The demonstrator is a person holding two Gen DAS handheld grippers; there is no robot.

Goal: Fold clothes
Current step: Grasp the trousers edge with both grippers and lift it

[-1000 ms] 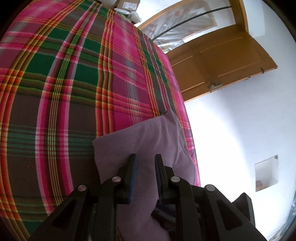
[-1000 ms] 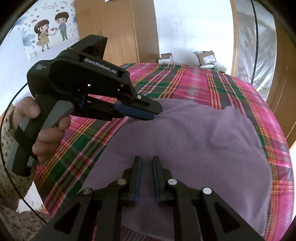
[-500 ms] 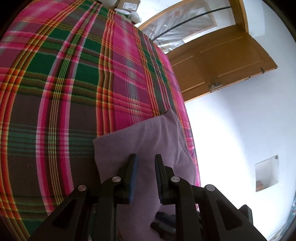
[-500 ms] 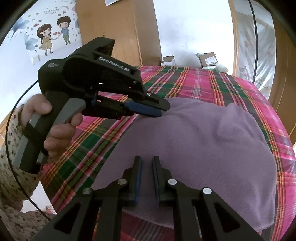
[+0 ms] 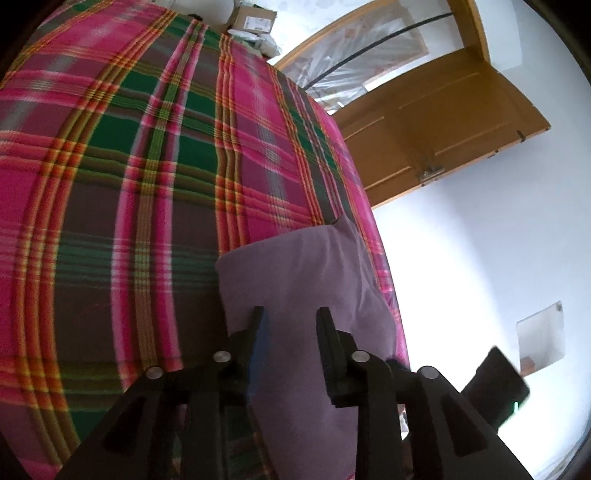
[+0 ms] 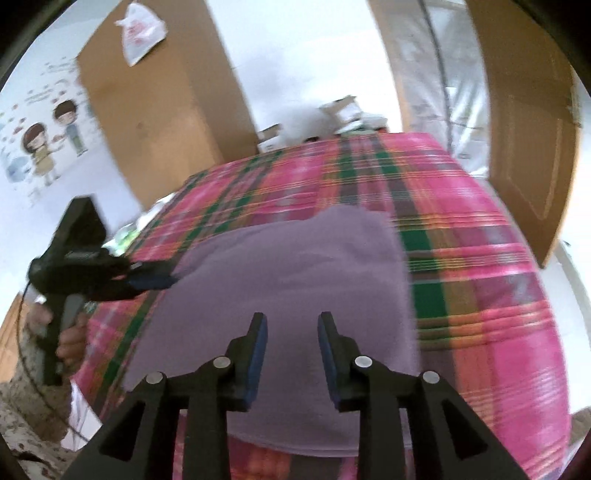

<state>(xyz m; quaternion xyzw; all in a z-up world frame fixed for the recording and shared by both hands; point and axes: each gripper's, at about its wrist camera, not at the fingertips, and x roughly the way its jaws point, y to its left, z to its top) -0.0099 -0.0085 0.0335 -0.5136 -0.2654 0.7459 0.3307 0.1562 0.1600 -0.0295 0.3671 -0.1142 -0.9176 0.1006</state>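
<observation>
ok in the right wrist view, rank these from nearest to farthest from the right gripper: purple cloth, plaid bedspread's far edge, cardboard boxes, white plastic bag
1. purple cloth, directly under the right gripper.
2. plaid bedspread, its far edge beyond the cloth.
3. cardboard boxes, just past that edge.
4. white plastic bag, hanging upper left, farthest.

You are looking at a plaid blanket [image 5: 155, 177] covering the bed. A wooden door [image 5: 443, 125] is standing open beside it. Cardboard boxes [image 6: 273, 134] are sitting behind.
</observation>
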